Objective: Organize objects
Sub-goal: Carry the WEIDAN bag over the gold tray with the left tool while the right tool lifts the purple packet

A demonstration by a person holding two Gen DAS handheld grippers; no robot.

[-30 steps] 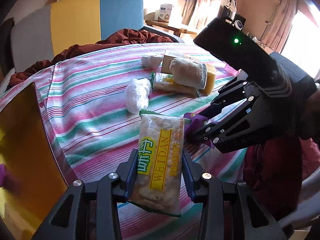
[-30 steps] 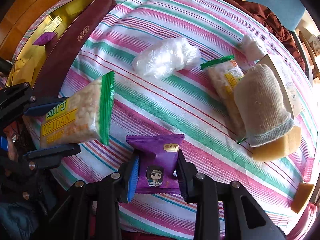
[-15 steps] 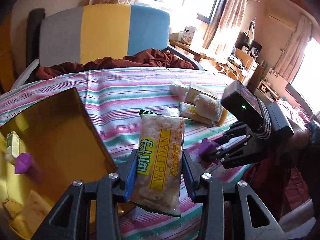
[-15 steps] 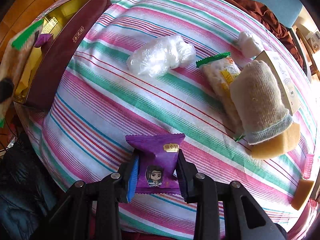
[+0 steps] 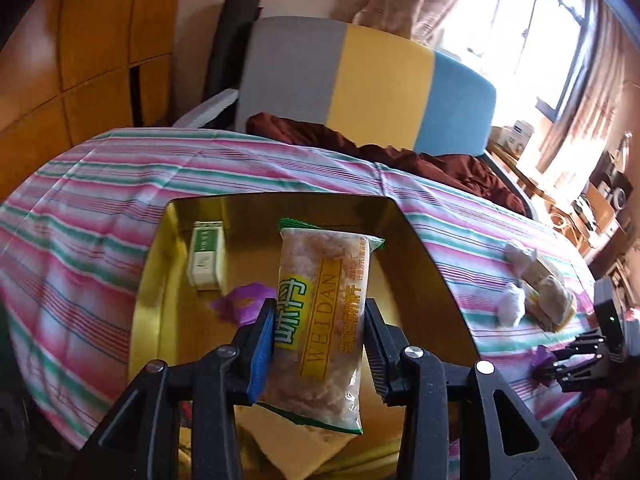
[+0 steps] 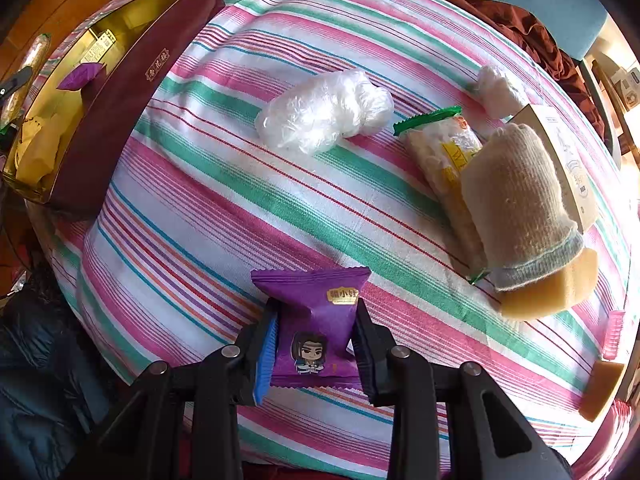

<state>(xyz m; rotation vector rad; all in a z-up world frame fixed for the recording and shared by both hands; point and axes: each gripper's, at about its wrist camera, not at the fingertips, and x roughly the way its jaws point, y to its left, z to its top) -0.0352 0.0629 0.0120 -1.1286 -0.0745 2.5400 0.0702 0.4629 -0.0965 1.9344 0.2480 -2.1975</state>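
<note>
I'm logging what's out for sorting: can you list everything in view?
gold-lined box: one, maroon outside, at the table's edge
green-and-white carton: one, inside the box
purple packet in the box: one, inside the box
clear plastic bundle: two, white, mid-table and farther back
rice-cracker pack on the table: one, green-edged, partly under the sock
knitted sock: one, beige, over a yellow sponge
striped tablecloth: one, pink, green, white
left hand-held gripper: black, shut on the Weidan cracker pack, above the box
right hand-held gripper: black, shut on the purple snack packet
</note>
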